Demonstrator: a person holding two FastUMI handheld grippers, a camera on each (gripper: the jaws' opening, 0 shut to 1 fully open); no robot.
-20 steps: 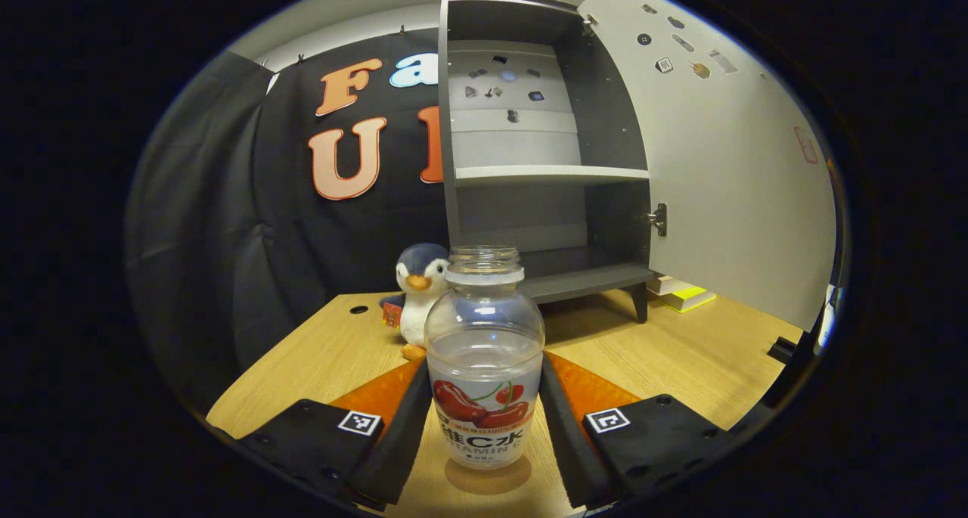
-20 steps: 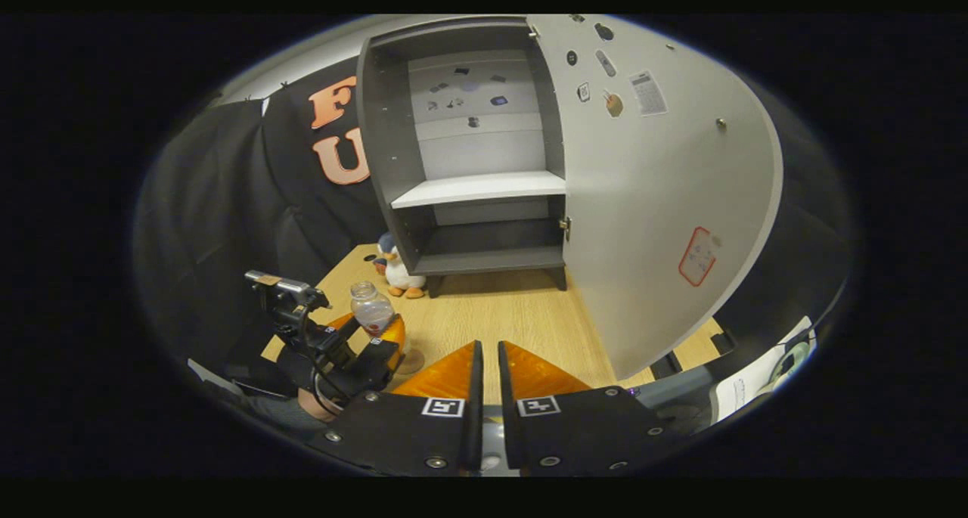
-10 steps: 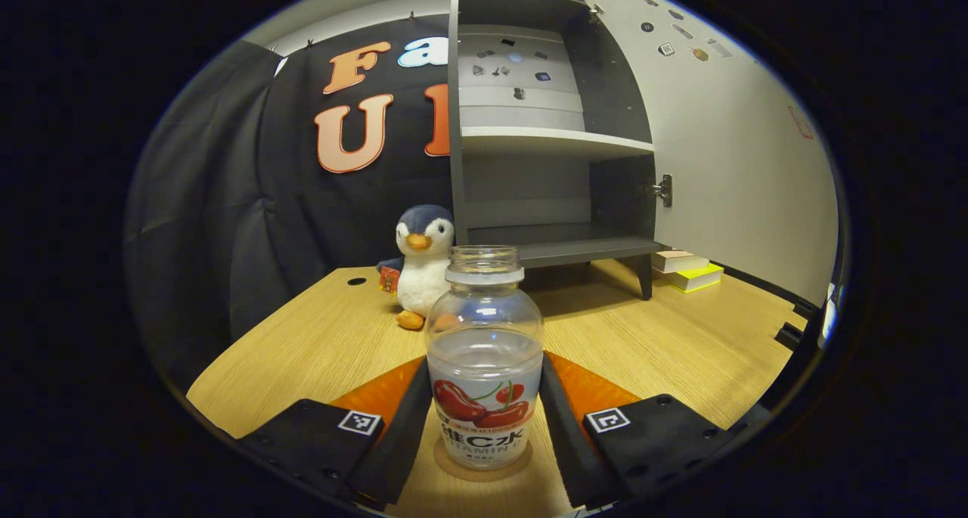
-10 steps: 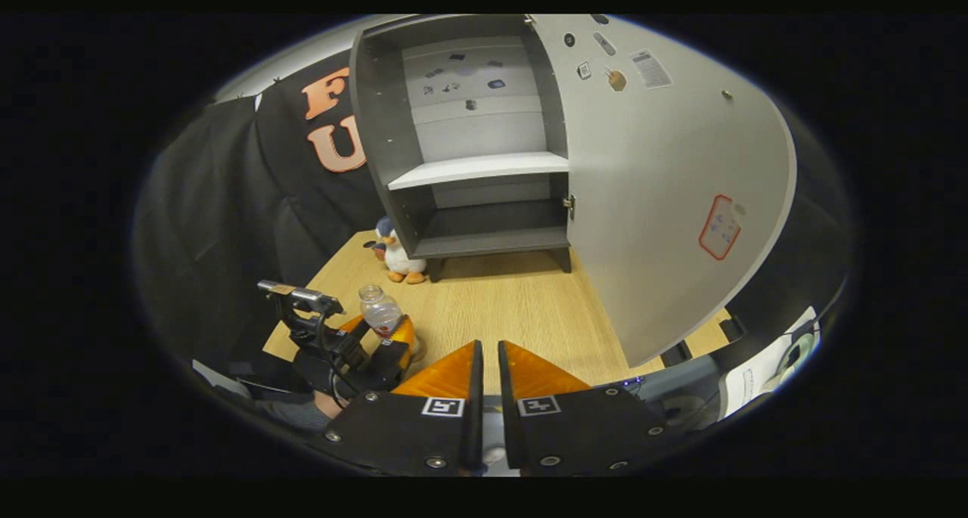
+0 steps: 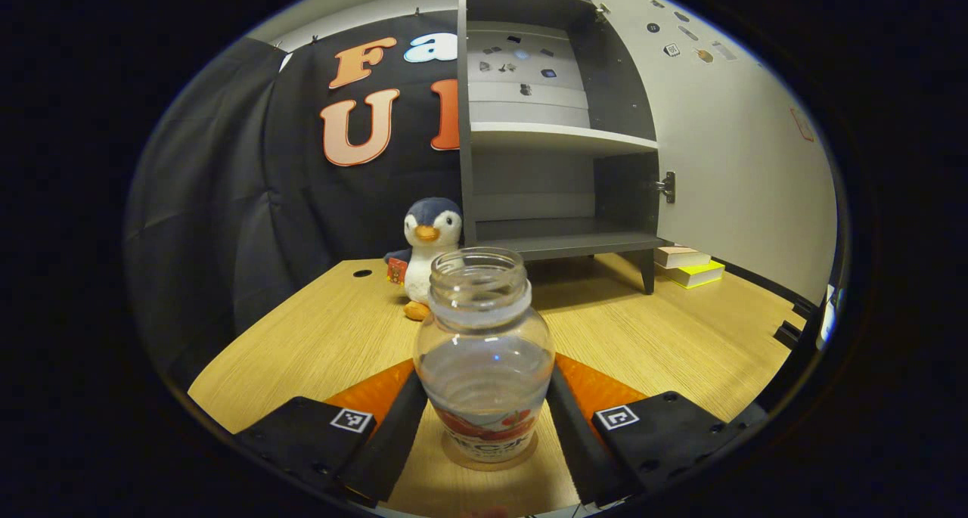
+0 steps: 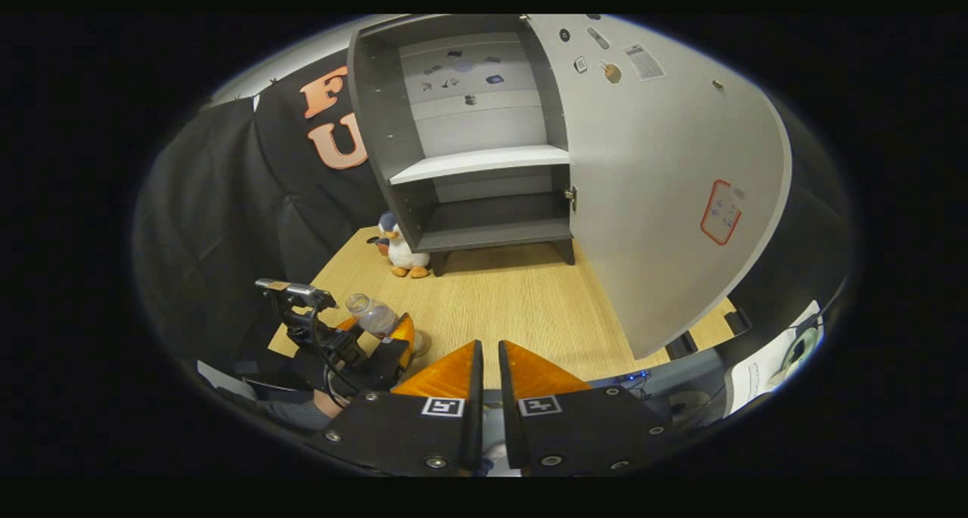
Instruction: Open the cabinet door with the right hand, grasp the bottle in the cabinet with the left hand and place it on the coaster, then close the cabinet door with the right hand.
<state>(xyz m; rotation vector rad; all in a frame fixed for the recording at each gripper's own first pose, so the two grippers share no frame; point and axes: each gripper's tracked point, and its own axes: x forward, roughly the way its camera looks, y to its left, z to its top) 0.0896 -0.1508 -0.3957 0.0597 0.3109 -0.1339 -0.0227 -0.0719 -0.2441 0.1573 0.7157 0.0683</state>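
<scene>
clear round-bellied bottle (image 5: 484,352) tilted on round coaster (image 5: 454,457).

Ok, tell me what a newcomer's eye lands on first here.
The bottle, uncapped and tilted toward the camera, sits between the left gripper fingers on the coaster. Behind it the cabinet stands with its door wide open, a plush penguin beside it on the table.

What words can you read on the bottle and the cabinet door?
Bottle label: tipped away and blurred, cannot be read.
Small stickers atop the cabinet door: too small to read.
Red-framed sticker on the door: too small to read.
</scene>
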